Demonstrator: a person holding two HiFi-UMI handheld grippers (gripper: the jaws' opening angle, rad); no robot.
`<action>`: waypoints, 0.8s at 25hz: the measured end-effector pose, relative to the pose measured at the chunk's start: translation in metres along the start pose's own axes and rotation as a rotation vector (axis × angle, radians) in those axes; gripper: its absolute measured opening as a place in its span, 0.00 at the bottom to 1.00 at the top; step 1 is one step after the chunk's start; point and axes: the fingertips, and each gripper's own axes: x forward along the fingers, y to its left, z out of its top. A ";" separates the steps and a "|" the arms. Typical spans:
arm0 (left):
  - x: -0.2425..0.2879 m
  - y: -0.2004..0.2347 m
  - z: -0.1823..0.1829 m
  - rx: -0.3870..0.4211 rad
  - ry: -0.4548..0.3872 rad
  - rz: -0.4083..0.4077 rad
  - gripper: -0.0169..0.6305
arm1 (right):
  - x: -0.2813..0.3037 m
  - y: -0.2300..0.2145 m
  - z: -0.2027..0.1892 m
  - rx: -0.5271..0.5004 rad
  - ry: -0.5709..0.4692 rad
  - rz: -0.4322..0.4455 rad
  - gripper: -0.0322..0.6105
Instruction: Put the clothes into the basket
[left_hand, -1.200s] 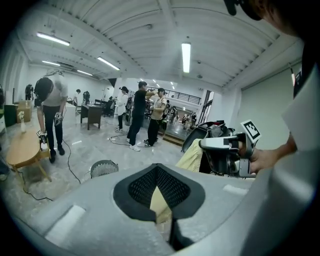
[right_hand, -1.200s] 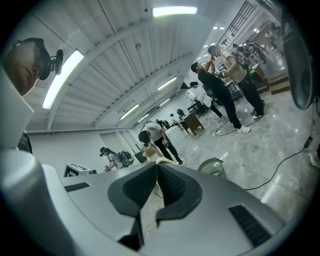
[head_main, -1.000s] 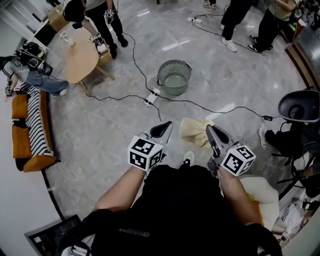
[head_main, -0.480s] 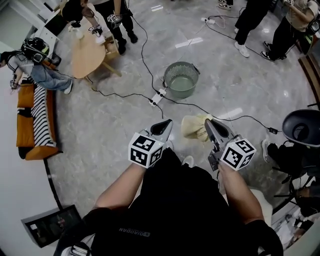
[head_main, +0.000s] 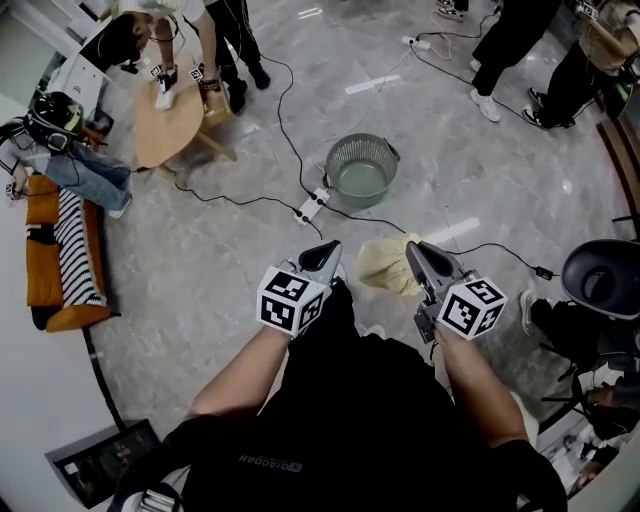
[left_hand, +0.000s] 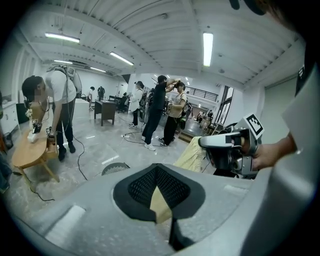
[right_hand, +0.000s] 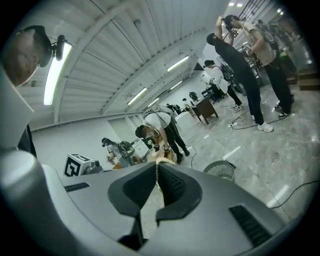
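Head view: the left gripper (head_main: 325, 252) and the right gripper (head_main: 415, 252) are held side by side in front of the person. A pale yellow cloth (head_main: 385, 265) hangs from the right gripper's tip. The grey basket (head_main: 361, 168) stands on the floor (head_main: 200, 260) well ahead of the cloth. A white power strip (head_main: 312, 205) lies just beside the basket.

Left gripper view: the jaws of the left gripper (left_hand: 157, 167) are together, clamped on a wedge of the same yellow fabric. The cloth (left_hand: 192, 155) hangs at the right gripper (left_hand: 212, 142). The basket (left_hand: 115, 169) lies beyond.

Right gripper view: the jaws of the right gripper (right_hand: 156, 167) are closed on the cloth (right_hand: 160, 161). The basket (right_hand: 219, 170) sits to the right.
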 end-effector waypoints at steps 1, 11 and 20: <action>0.006 0.010 0.002 0.000 0.003 -0.003 0.02 | 0.010 -0.003 0.001 -0.002 0.009 -0.007 0.09; 0.053 0.105 0.028 0.019 0.047 -0.058 0.02 | 0.109 -0.053 0.018 0.009 0.083 -0.130 0.09; 0.088 0.188 -0.003 -0.004 0.145 -0.040 0.02 | 0.207 -0.118 0.045 0.030 0.086 -0.227 0.09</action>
